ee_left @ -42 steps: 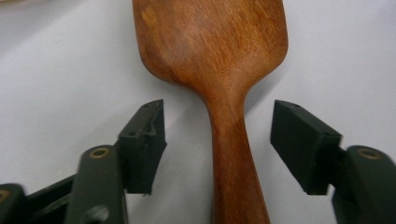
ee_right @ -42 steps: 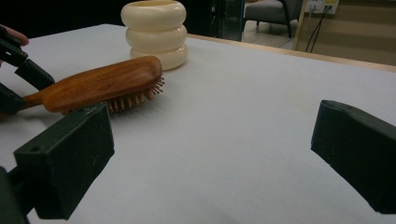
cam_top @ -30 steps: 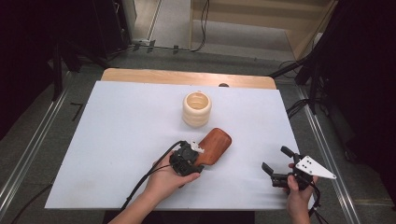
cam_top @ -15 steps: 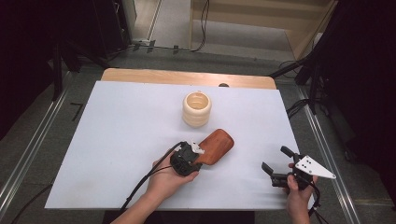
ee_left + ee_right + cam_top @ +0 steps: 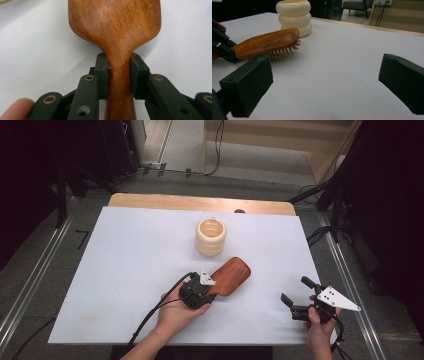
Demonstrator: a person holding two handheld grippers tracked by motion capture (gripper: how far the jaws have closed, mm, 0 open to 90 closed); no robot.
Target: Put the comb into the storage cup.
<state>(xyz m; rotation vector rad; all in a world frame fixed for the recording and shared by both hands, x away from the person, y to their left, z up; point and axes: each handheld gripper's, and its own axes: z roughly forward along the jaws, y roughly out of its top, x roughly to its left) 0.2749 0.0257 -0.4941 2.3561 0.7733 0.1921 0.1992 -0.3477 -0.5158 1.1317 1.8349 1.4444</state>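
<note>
— Left gripper [image 5: 119, 75]: clamped on the narrow neck of the wooden hairbrush [image 5: 231, 276], pads [image 5: 103, 75] pressing from both sides.
— And the brush itself?
— Lying bristles down on the white table cover [image 5: 125, 255], head pointing toward the cream ringed holder [image 5: 210, 236], near it but apart.
— Right gripper [image 5: 296, 296]?
— Spread wide, nothing between the jaws, near the right front edge, well apart from the brush.

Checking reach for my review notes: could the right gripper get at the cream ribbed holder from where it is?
Probably yes: the right gripper is open, and bare white table lies between it and the cream ribbed holder, with the wooden hairbrush off to the side.
</note>
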